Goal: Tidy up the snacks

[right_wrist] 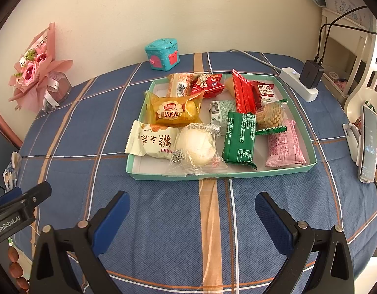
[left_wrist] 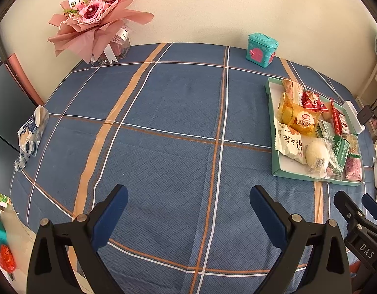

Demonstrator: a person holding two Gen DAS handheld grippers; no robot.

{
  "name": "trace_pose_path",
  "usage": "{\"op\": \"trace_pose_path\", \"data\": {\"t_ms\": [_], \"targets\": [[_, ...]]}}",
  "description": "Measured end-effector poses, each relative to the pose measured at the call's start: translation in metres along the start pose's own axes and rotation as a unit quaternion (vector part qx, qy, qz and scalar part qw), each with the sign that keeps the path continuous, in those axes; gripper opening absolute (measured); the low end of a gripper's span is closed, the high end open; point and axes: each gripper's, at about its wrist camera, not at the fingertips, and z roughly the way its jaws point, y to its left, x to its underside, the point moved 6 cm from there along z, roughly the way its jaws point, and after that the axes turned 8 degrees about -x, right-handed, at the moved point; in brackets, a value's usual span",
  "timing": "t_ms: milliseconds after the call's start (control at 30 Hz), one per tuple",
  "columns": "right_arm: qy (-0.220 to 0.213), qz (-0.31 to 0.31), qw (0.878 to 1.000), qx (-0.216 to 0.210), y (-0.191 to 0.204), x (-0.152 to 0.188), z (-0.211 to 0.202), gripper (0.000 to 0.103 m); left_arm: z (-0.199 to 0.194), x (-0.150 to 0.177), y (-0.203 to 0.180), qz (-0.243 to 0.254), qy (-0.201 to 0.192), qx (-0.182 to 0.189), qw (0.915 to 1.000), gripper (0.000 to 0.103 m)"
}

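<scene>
A teal tray (right_wrist: 178, 175) on the blue plaid tablecloth holds several wrapped snacks: a yellow bread packet (right_wrist: 175, 112), a white pastry packet (right_wrist: 154, 142), a clear-wrapped white bun (right_wrist: 195, 147), a green packet (right_wrist: 240, 137), a pink packet (right_wrist: 284, 144) and red stick packs (right_wrist: 242, 93). My right gripper (right_wrist: 192, 205) hovers open just in front of the tray's near wall, holding nothing. My left gripper (left_wrist: 188, 210) is open and empty over bare cloth, with the tray (left_wrist: 291, 174) off to its right. Each gripper shows at the edge of the other's view.
A teal toy box (right_wrist: 162, 54) stands behind the tray by the wall. A pink bouquet (left_wrist: 95, 17) is at the back left. A crumpled wrapper (left_wrist: 30, 134) lies at the table's left edge. A power strip with charger (right_wrist: 298, 83) and a phone on a stand (right_wrist: 367, 144) sit right.
</scene>
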Motion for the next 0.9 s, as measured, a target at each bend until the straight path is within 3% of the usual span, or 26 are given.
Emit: {"op": "trace_pose_path", "data": {"t_ms": [900], "targets": [[0.005, -0.008, 1.000, 0.001, -0.0006, 0.0008, 0.0010, 0.103, -0.0020, -0.0013, -0.0004, -0.001, -0.006, -0.003, 1.0000, 0.100]]}}
